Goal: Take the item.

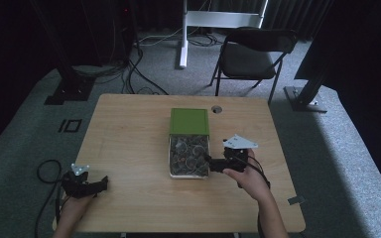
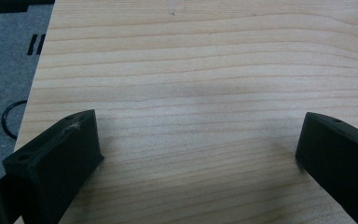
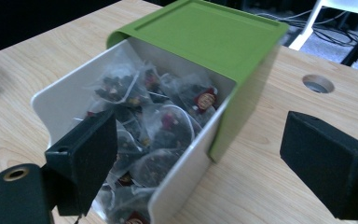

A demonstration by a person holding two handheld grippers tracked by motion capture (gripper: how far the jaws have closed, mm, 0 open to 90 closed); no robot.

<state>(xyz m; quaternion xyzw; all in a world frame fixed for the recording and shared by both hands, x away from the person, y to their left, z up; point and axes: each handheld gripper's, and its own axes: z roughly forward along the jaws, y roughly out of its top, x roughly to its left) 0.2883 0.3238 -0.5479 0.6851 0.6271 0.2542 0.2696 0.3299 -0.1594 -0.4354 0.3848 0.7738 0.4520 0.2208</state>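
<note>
Green sleeve slid back, white plastic drawer box mid-table exposing clear tea sachets. I keep right gripper spread astride drawer's near wall, ready for bag. Left gripper parked wide apart over bare wooden table, out of way.

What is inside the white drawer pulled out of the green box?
The white drawer holds a heap of clear tea bags with dark contents and small round tags. The green box covers its far end, so what lies there cannot be seen.

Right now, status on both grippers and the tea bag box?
Left gripper open, idle over bare table. Right gripper open, straddling white tray wall. Green sleeve half off; tea bags exposed. Nothing blocking.
</note>
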